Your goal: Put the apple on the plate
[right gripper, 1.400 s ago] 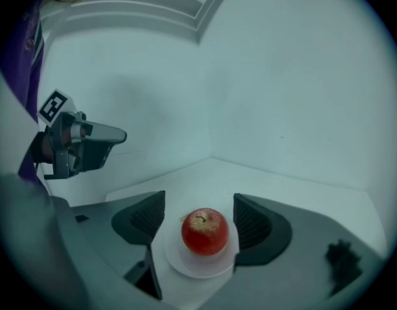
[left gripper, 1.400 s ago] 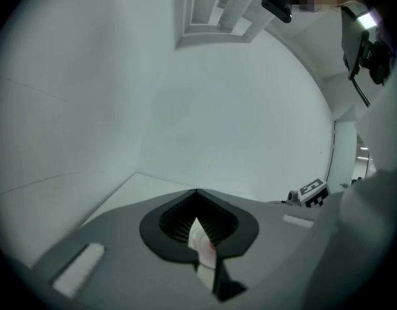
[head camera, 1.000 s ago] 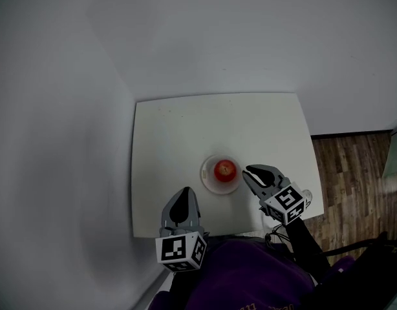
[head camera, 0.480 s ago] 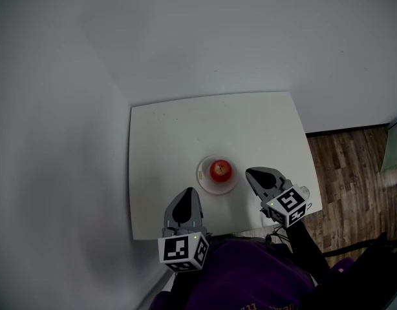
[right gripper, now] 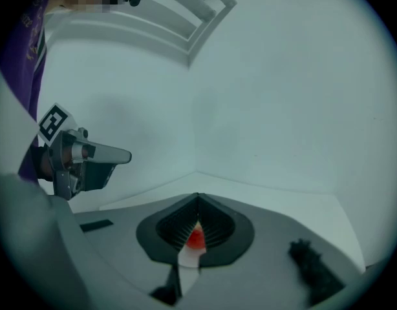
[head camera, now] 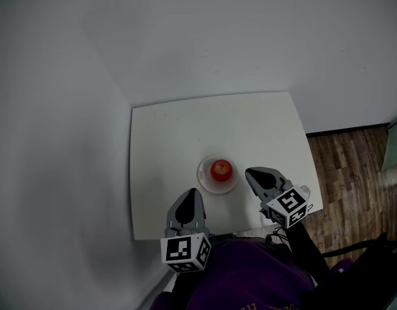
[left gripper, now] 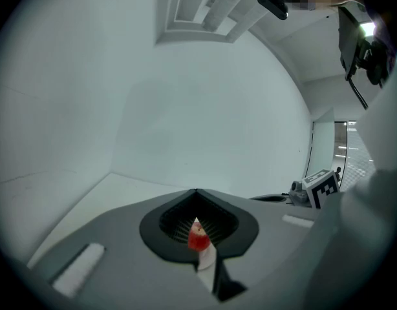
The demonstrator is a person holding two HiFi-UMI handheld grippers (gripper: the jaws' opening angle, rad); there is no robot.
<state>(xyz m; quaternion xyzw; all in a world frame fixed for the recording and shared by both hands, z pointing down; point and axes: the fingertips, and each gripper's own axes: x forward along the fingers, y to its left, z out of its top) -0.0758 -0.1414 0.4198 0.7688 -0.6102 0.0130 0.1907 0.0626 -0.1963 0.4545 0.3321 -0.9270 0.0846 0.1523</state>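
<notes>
A red apple sits on a small white plate near the front of the white table. My left gripper hovers just in front of the plate on its left side, shut and empty. My right gripper is to the right of the plate, apart from it, also shut with nothing held. In the left gripper view the jaws meet, and the apple shows through the slit between them. The right gripper view shows the same: joined jaws, with the apple beyond.
The table stands in a corner between pale walls at the back and left. Wooden floor lies past its right edge. The person's purple sleeve is at the front edge. The far half of the table holds nothing.
The right gripper's jaws have drawn together. Both grippers stay about where they were, and the apple rests unmoved on the plate.
</notes>
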